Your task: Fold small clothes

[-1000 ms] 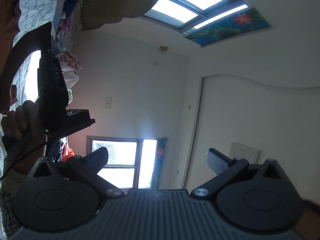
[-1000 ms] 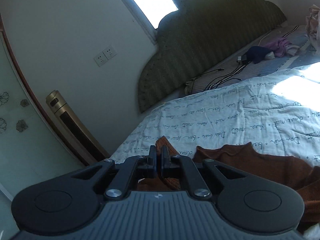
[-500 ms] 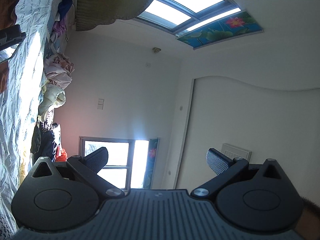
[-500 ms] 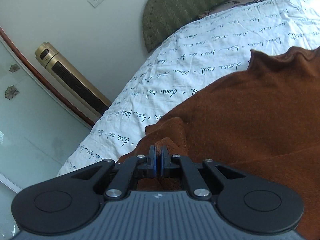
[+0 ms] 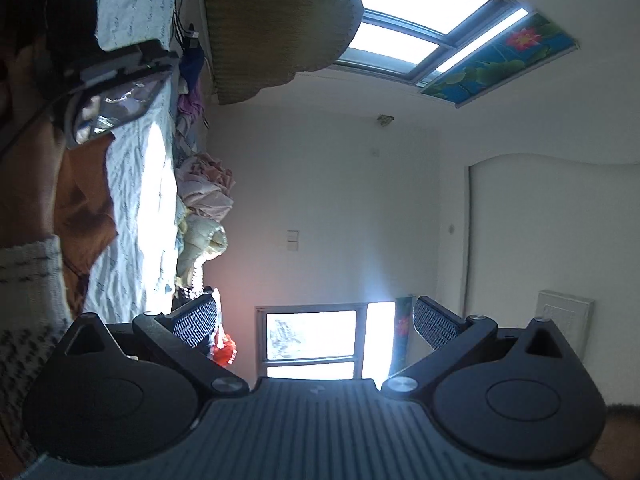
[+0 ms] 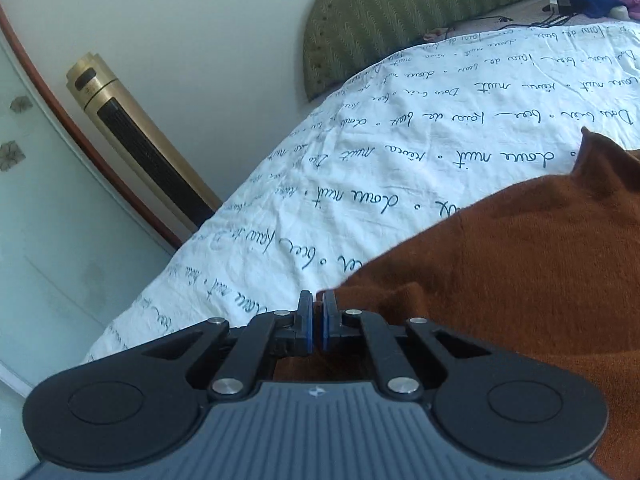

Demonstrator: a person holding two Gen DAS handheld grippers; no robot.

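White walls (image 5: 328, 184), sunlit windows (image 5: 312, 336), green headboard (image 6: 420, 8), gold tower fan (image 6: 132, 140).

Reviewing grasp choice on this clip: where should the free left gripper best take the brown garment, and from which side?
Probably the pointed corner of the brown garment, approached low from the bare sheet: it sticks up free, while the right gripper pinches the near edge.

Left view rolled sideways, both see bedsheet (image 6: 400, 152)
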